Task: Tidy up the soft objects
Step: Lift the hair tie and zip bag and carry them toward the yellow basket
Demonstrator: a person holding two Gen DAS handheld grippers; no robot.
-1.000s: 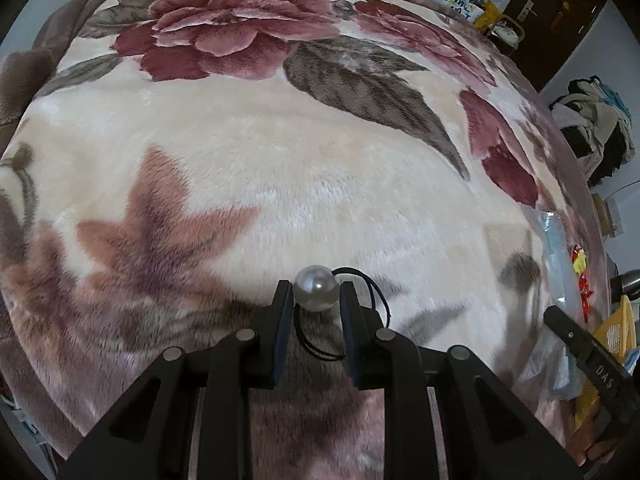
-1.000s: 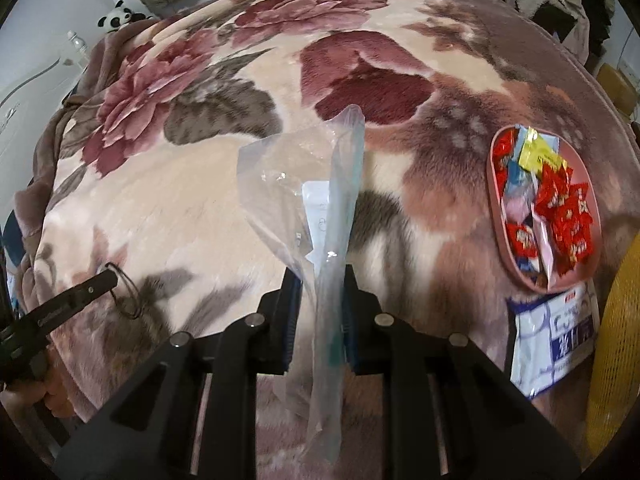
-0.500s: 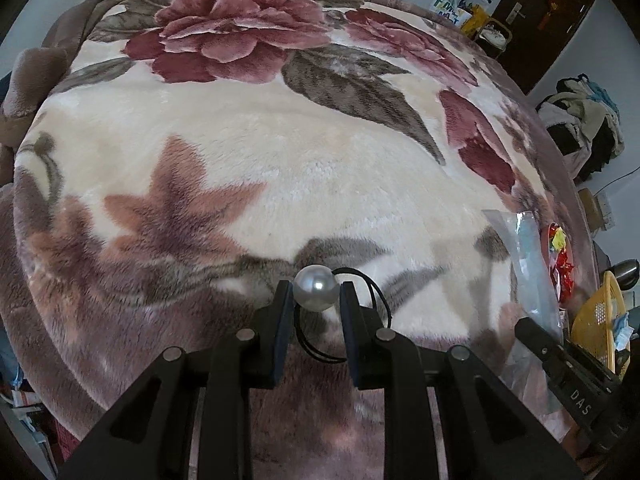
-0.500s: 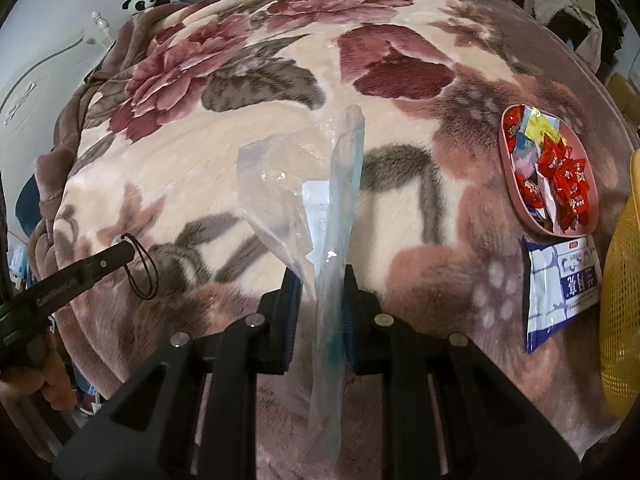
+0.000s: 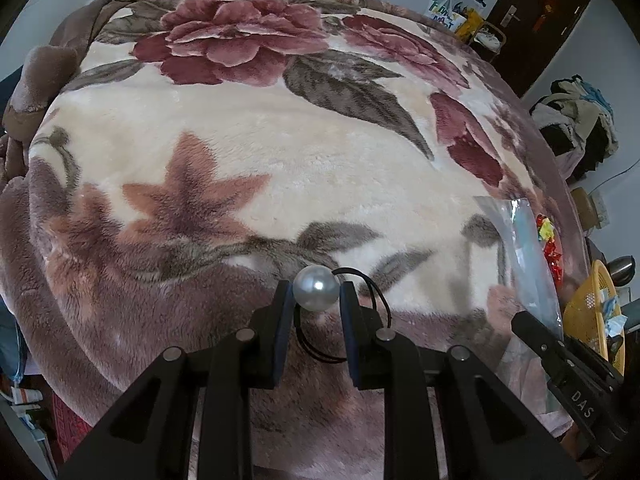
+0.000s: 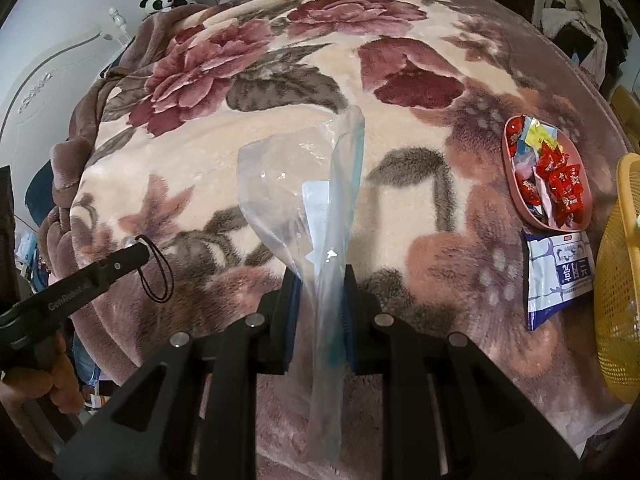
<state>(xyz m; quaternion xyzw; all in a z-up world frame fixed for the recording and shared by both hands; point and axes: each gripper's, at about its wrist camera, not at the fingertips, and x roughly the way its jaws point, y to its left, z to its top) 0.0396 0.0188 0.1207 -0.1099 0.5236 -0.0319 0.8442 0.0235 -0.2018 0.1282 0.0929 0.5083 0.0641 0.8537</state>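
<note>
In the left wrist view my left gripper [image 5: 316,300] is shut on the white pearl bead [image 5: 316,288] of a hair tie, whose black elastic loop [image 5: 380,308] hangs below and to the right. In the right wrist view my right gripper [image 6: 320,288] is shut on a clear plastic bag [image 6: 288,184], held upright above the floral blanket [image 6: 280,100]. The bag's mouth gapes to the left. The left gripper [image 6: 132,256] with the dangling hair tie loop [image 6: 156,276] shows at that view's left. The bag [image 5: 524,256] and right gripper [image 5: 560,356] appear at the left view's right edge.
A pink tray [image 6: 516,196] of wrapped candies lies at the right of the blanket, with a blue and white packet [image 6: 560,272] below it. A yellow mesh basket [image 6: 620,280] stands at the far right edge. A toy panda [image 6: 160,0] sits beyond the bed.
Both grippers have lifted and drawn back from the blanket, so more of the bed shows. The bag and right gripper have come further into the left view. Both grips are unchanged.
</note>
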